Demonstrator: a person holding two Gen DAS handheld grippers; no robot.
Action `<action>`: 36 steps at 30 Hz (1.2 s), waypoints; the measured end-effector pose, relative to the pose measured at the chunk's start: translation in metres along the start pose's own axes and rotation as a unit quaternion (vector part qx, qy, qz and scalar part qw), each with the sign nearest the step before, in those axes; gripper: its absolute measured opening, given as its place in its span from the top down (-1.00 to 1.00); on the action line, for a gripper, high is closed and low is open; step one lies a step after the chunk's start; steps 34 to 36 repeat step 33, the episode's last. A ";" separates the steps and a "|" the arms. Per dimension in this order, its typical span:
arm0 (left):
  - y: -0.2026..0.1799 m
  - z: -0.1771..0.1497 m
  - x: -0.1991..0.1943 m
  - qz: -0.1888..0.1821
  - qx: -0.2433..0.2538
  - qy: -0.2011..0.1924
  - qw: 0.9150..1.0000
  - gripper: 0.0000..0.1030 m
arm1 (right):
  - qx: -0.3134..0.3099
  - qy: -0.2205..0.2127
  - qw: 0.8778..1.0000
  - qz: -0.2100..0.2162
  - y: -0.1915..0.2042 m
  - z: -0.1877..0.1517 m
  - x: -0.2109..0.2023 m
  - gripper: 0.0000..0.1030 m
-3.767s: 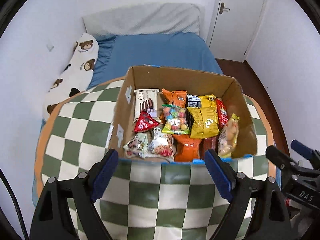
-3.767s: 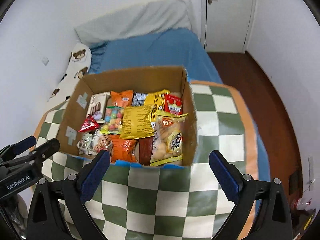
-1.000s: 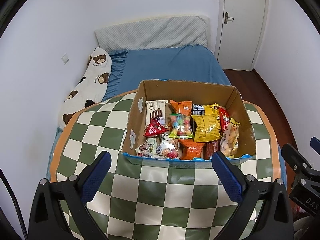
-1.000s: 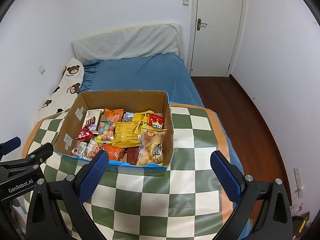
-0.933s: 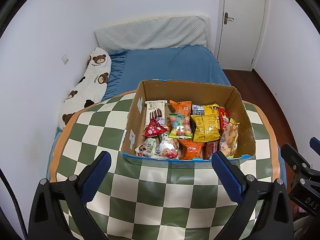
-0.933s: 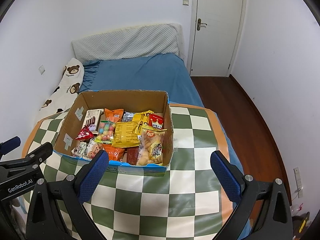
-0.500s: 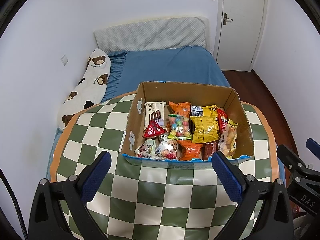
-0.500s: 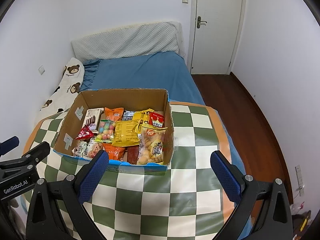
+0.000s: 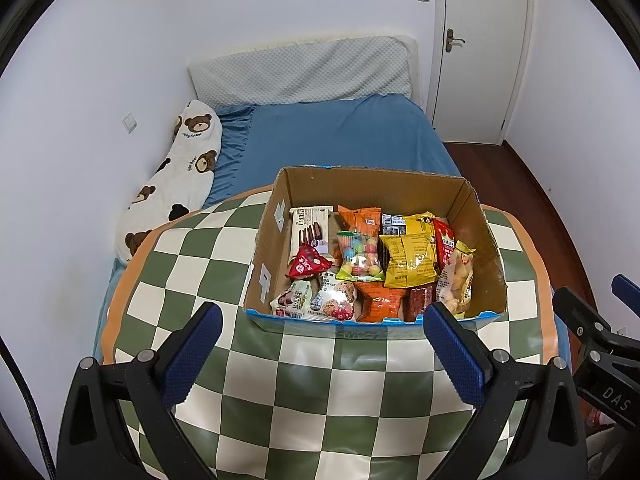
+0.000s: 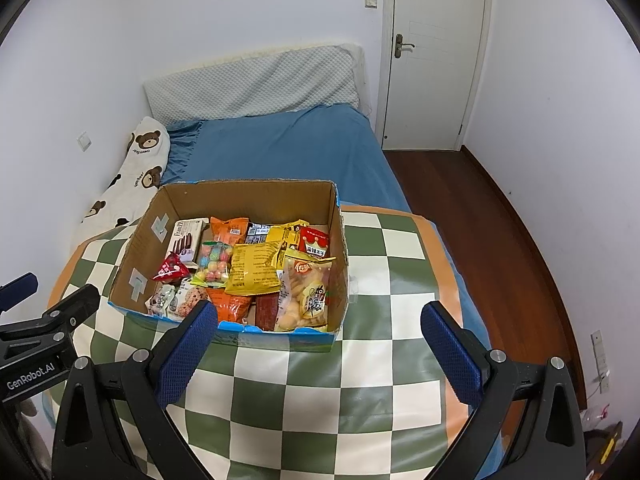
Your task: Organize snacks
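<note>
Home bedroom: bed, door

both wrist views look down, sharing the snack box.

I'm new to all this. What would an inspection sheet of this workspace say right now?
Surface: green-and-cream checked cloth with an orange border, bare around the box.
Job's things: open cardboard box packed with snacks, among them a yellow bag, a candy bag and a biscuit bag.
Clutter: nothing seen on the cloth.
Grippers: left gripper and right gripper both open, empty, short of the box.
Cables: one black cable at the left view's edge.
Surroundings: blue bed, bear pillow, white door, wooden floor.
</note>
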State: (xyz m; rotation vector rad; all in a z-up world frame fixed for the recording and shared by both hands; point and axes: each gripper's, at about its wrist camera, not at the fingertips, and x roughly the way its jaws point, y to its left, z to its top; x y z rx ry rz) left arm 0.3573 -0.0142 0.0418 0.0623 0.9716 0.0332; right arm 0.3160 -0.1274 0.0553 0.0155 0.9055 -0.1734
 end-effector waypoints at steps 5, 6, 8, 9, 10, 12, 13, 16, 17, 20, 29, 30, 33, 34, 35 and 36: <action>-0.001 0.000 -0.001 -0.001 0.000 -0.001 1.000 -1.00 | 0.002 0.001 1.000 0.003 0.000 0.002 -0.001 -1.00; -0.001 0.000 -0.001 0.000 0.000 -0.001 1.000 -1.00 | 0.003 0.001 1.000 0.004 0.000 0.002 -0.001 -1.00; -0.001 0.001 -0.002 0.001 0.002 -0.002 1.000 -1.00 | 0.003 0.001 1.000 0.004 0.000 0.003 -0.001 -1.00; -0.001 0.001 -0.003 0.001 0.003 -0.002 1.000 -1.00 | 0.004 0.002 1.000 0.004 0.000 0.003 -0.001 -1.00; -0.001 0.001 -0.003 0.001 0.002 -0.002 1.000 -1.00 | 0.004 0.002 1.000 0.005 0.001 0.003 -0.001 -1.00; -0.001 0.000 -0.003 0.001 0.001 -0.001 1.000 -1.00 | 0.005 0.003 1.000 0.004 0.000 0.003 -0.002 -1.00; -0.001 0.001 -0.004 0.001 0.000 0.000 1.000 -1.00 | 0.005 0.003 1.000 0.005 0.000 0.003 -0.002 -1.00; -0.001 0.002 -0.006 0.000 -0.002 0.000 1.000 -1.00 | 0.005 0.002 1.000 0.005 0.000 0.003 -0.002 -1.00; -0.001 0.001 -0.006 0.001 -0.002 0.000 1.000 -1.00 | 0.005 0.002 1.000 0.005 0.000 0.003 -0.002 -1.00; -0.001 0.001 -0.006 0.000 -0.002 0.000 1.000 -1.00 | 0.004 0.002 1.000 0.004 0.000 0.003 -0.001 -1.00; -0.001 -0.001 -0.006 0.000 -0.001 0.000 1.000 -1.00 | 0.004 0.001 1.000 0.004 0.000 0.002 -0.002 -1.00; -0.001 -0.001 -0.006 0.001 -0.001 0.000 1.000 -1.00 | 0.005 0.001 1.000 0.004 0.000 0.002 -0.002 -1.00; -0.001 -0.001 -0.006 0.000 -0.002 -0.001 1.000 -1.00 | 0.004 0.001 1.000 0.004 0.000 0.002 -0.002 -1.00; -0.001 -0.001 -0.006 0.000 -0.002 -0.001 1.000 -1.00 | 0.004 0.001 1.000 0.004 0.000 0.002 -0.002 -1.00; -0.001 -0.001 -0.006 0.000 -0.002 -0.001 1.000 -1.00 | 0.004 0.001 1.000 0.004 0.000 0.002 -0.002 -1.00; -0.001 -0.001 -0.006 0.000 -0.002 -0.001 1.000 -1.00 | 0.004 0.001 1.000 0.004 0.000 0.002 -0.002 -1.00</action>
